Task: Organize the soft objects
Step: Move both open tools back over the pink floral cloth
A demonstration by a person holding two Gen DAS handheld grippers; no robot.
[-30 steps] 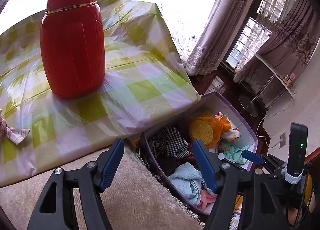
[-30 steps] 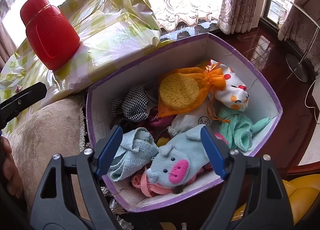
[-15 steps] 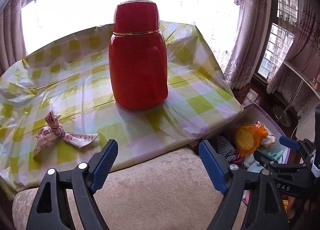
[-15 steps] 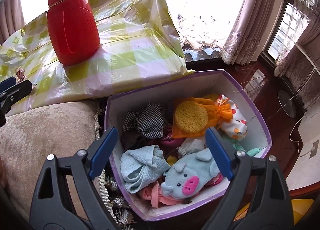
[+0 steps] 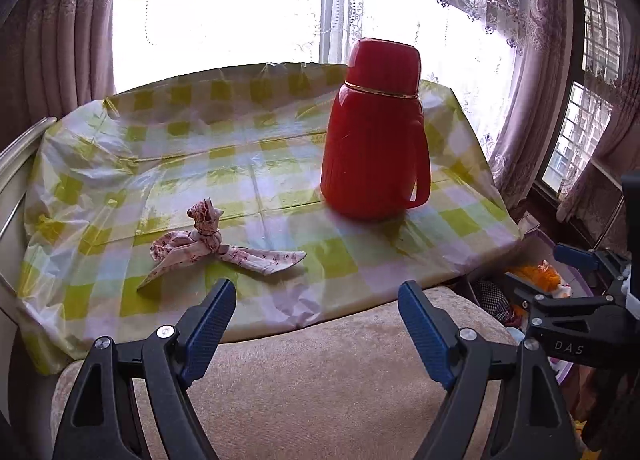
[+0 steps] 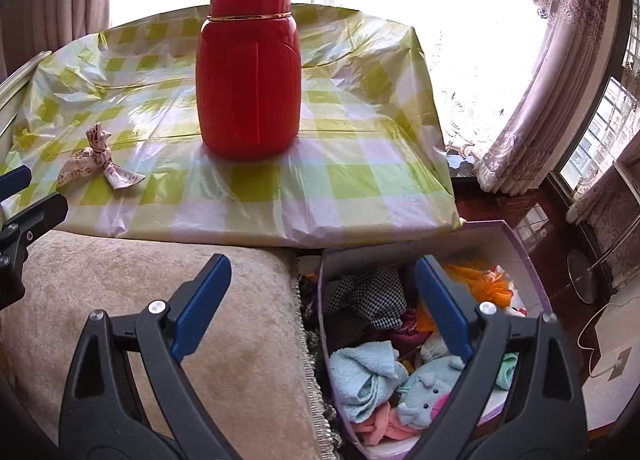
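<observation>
both of your claws are standing wide and gripping nothing: the left gripper (image 5: pixel 316 324) is hovering over the beige plush cushion (image 5: pixel 320 380), and the right gripper (image 6: pixel 322 300) is straddling the cushion's edge and the purple-rimmed white box (image 6: pixel 532 272); their jaws have just been opening, with nothing between them. most of the job is looking done, since that box is already holding the checked cloth (image 6: pixel 368 292), the pale blue towel (image 6: pixel 366 376) and the blue pig plush (image 6: pixel 424 396). one soft piece is still waiting, i judge: the knotted floral fabric strip (image 5: pixel 208 248) lying on the green-checked plastic tablecloth (image 5: pixel 132 292), well apart from the red thermos jug (image 5: pixel 374 139). your left view is showing that strip close ahead and only a sliver of the box; your right view is showing the box's contents.
</observation>
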